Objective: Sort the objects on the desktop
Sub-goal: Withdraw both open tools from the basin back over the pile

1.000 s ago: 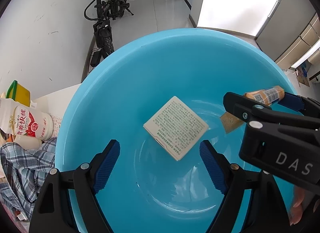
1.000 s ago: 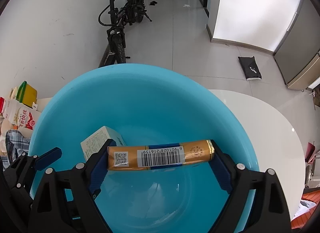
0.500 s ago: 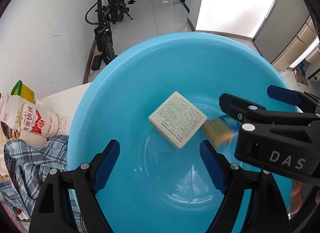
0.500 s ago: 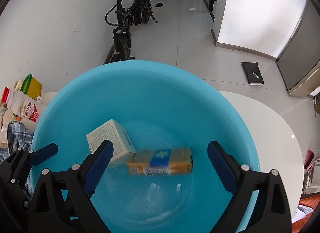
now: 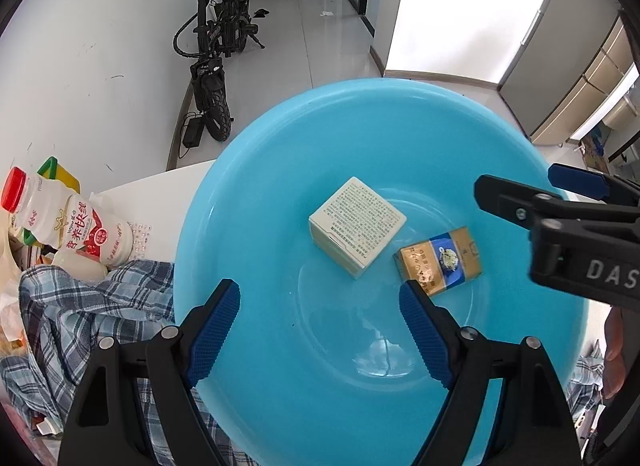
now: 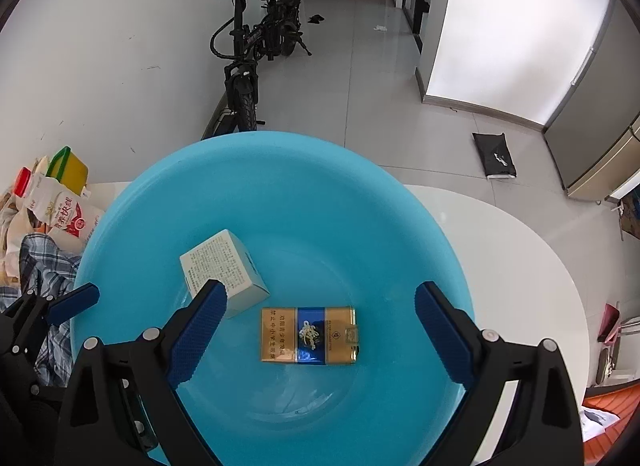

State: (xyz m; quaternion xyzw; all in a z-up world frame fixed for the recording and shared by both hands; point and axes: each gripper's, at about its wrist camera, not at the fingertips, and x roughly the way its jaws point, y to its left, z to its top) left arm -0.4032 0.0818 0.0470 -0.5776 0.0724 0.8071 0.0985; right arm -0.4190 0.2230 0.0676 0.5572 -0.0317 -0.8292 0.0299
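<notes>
Gold-and-blue cigarette pack (image 6: 308, 335) lies flat on the bottom of a light blue plastic basin (image 6: 280, 169), face up, its long axis running left to right across the right wrist view, with the lid end toward the right. It sits between and just beyond the tips of the right gripper (image 6: 318, 332), whose blue-padded jaws have just been opening and now stand spread wide, touching nothing; the pack lies free below them. In the left wrist view the same pack (image 5: 439, 260) appears tilted, its long axis running from lower left to upper right, just past the right-hand pad of the left gripper (image 5: 320, 320). That gripper's jaws are also spread apart and empty, hanging over the basin (image 5: 360, 113).

A cream-coloured square box (image 6: 224, 272) printed with small text lies just left of the pack, close to it, resting partly on the basin's sloping inner wall; whether the two touch is hard to tell. The right gripper's left pad overlaps the box's near corner in the picture.

Outside the basin, to the left, a plaid cloth (image 5: 80, 306) lies crumpled on a white table (image 6: 500, 234), with a white drink bottle (image 5: 72, 225) with a red cap beside it. Beyond the table, a black bicycle (image 6: 256, 53) stands against a white wall.
</notes>
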